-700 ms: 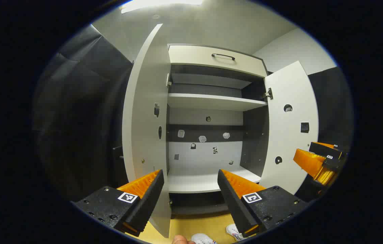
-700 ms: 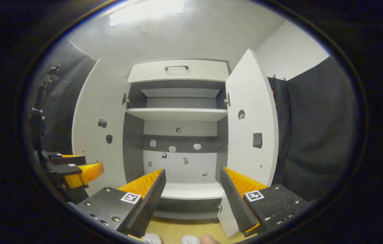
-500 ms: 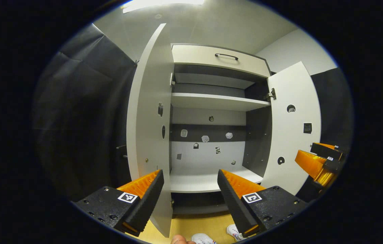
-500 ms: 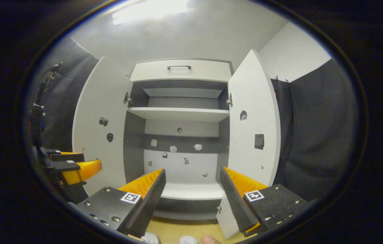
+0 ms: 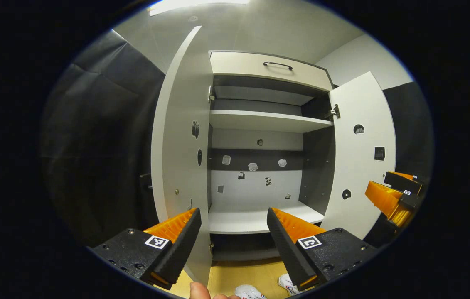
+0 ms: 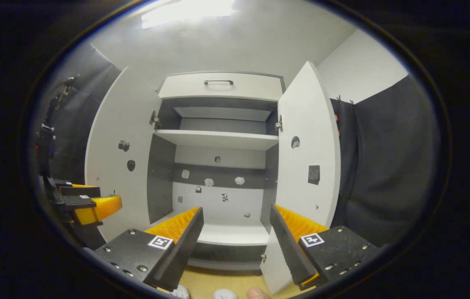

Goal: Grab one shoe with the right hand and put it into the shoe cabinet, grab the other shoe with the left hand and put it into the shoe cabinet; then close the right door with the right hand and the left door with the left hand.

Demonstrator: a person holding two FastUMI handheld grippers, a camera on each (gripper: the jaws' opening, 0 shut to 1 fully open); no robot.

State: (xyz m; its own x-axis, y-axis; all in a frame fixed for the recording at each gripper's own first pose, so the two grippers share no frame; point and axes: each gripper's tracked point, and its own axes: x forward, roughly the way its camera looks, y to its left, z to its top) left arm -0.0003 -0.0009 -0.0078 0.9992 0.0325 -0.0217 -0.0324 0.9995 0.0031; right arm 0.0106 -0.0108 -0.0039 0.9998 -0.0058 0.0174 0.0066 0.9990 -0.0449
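Over the last 0.7 s both views shift only slightly: the cabinet sits a little lower and nearer in each, and the shoes at the bottom edge show a touch more, which suggests both claws are easing forward and tipping down toward the floor rather than starting a grasp; no step of the task looks done yet. The left claw [image 5: 230,232] stands wide and empty, as does the right claw [image 6: 235,232], which also appears at the right edge of the left gripper view as an orange shape. The 2 white shoes [image 5: 255,292] lie on the wooden floor [image 5: 239,274] just in front of the shoe cabinet [image 6: 218,141], below both claws and partly cut off; a fingertip [image 5: 197,290] pokes in beside them. The cabinet's left door [image 6: 118,153] and right door [image 6: 307,145] are swung fully open, and the lower shelf [image 6: 230,232] is bare, ready to take a shoe. The upper shelf and a closed drawer with a dark handle [image 6: 218,82] sit above. Small stickers dot the back panel and doors. The right door's lower corner hangs close to the right claw's path down to the shoes, so I judge it the main thing to steer round
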